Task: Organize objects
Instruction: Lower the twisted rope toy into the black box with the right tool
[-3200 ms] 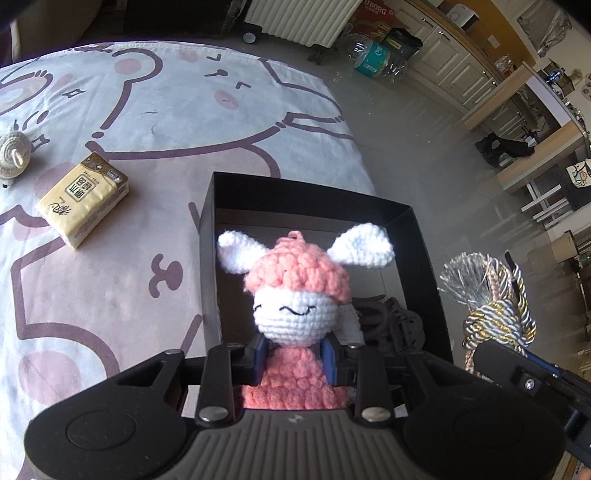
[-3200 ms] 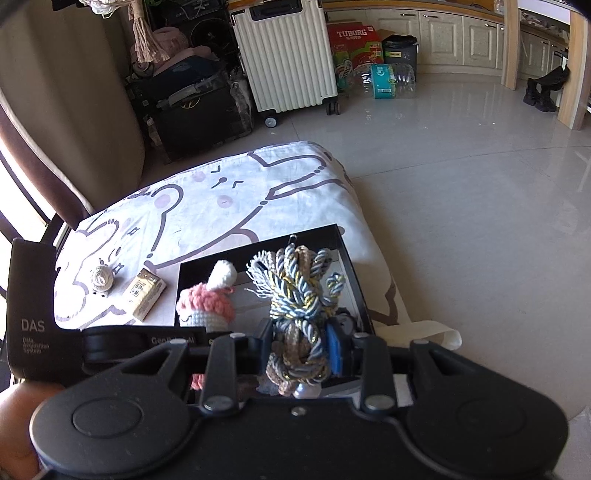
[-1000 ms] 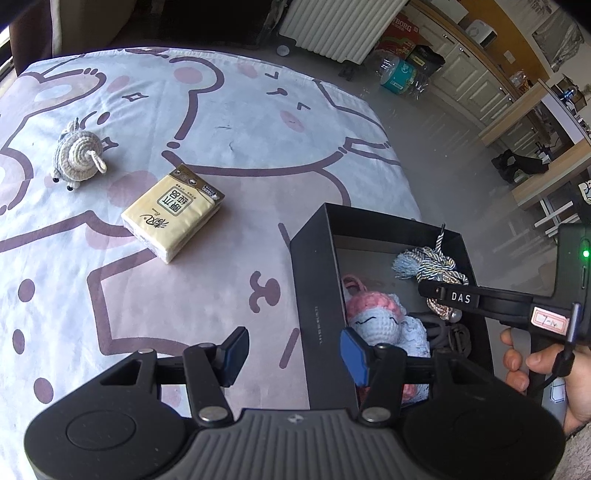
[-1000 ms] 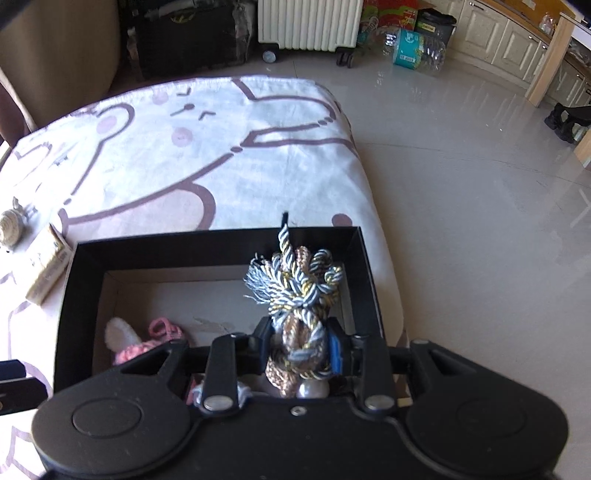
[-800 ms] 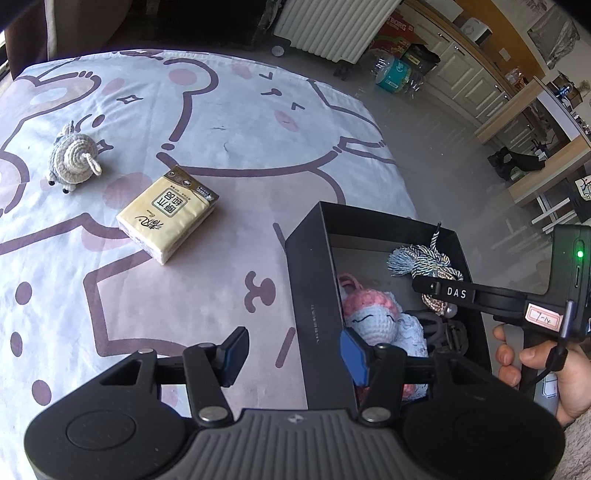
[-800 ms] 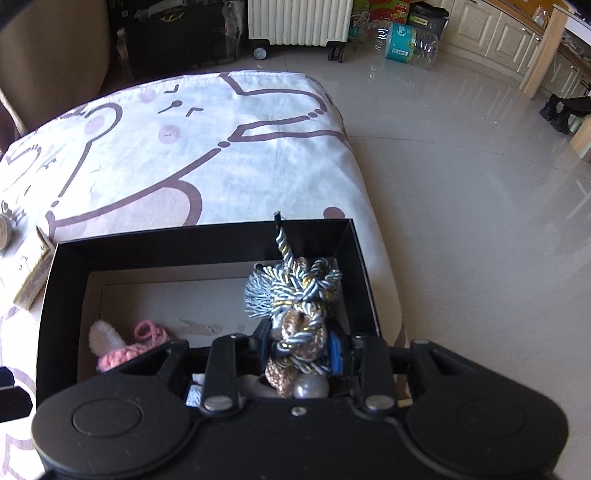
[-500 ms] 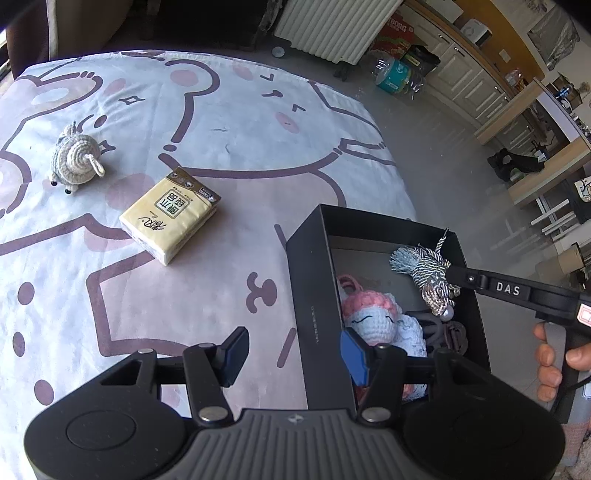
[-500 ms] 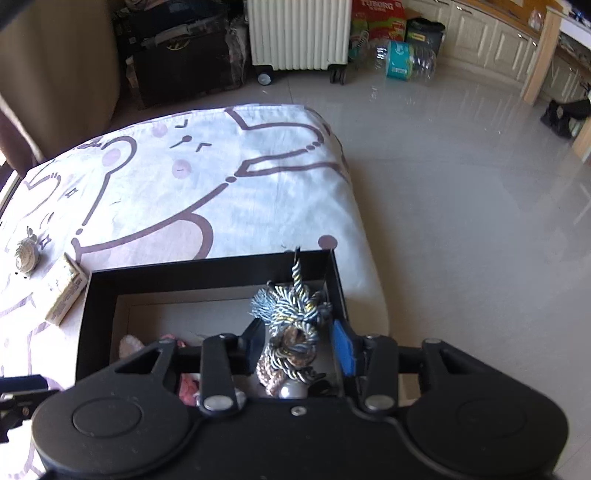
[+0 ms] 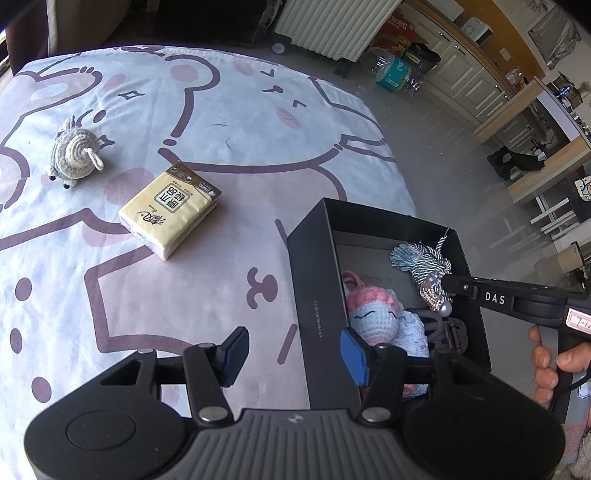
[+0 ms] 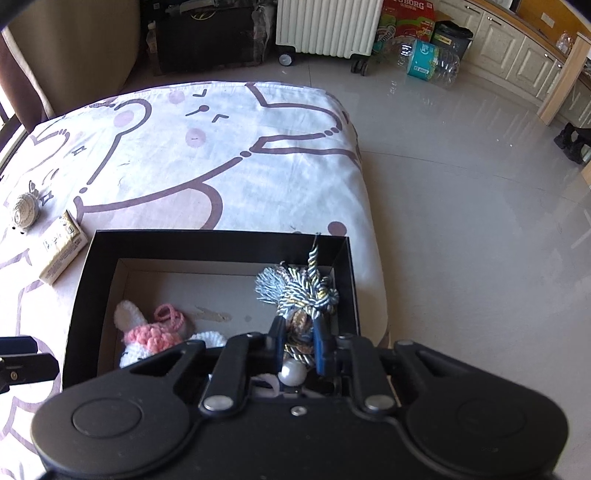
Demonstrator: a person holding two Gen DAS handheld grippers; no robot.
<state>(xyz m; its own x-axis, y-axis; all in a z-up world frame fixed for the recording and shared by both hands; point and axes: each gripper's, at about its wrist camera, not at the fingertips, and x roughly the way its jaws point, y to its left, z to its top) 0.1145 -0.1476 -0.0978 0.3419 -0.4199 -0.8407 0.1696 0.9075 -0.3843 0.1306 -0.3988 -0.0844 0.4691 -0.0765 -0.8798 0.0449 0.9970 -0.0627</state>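
A black open box [image 9: 314, 266] [image 10: 207, 238] sits near the right edge of the bed. A pink and white crochet bunny [image 9: 376, 314] [image 10: 151, 336] lies inside it. My left gripper [image 9: 293, 349] is open and empty, straddling the box's near left wall. My right gripper [image 10: 299, 343] [image 9: 448, 282] is shut on a braided rope tassel [image 10: 303, 291] [image 9: 424, 262] with a pearl, held over the box's right side. A yellow tissue pack [image 9: 170, 208] [image 10: 62, 247] and a grey crochet snail [image 9: 75, 151] [image 10: 26, 212] lie on the sheet to the left.
The bear-print sheet [image 9: 229, 122] covers the bed, whose right edge drops to a tiled floor [image 10: 461, 184]. A dark item [image 9: 447, 328] lies in the box by the bunny. A radiator [image 10: 325, 26] and bottles stand far behind.
The left gripper let go of the bunny in the box and drew back open. The right gripper brought the tassel over the box; its jaws loosened briefly half a second ago, now shut.
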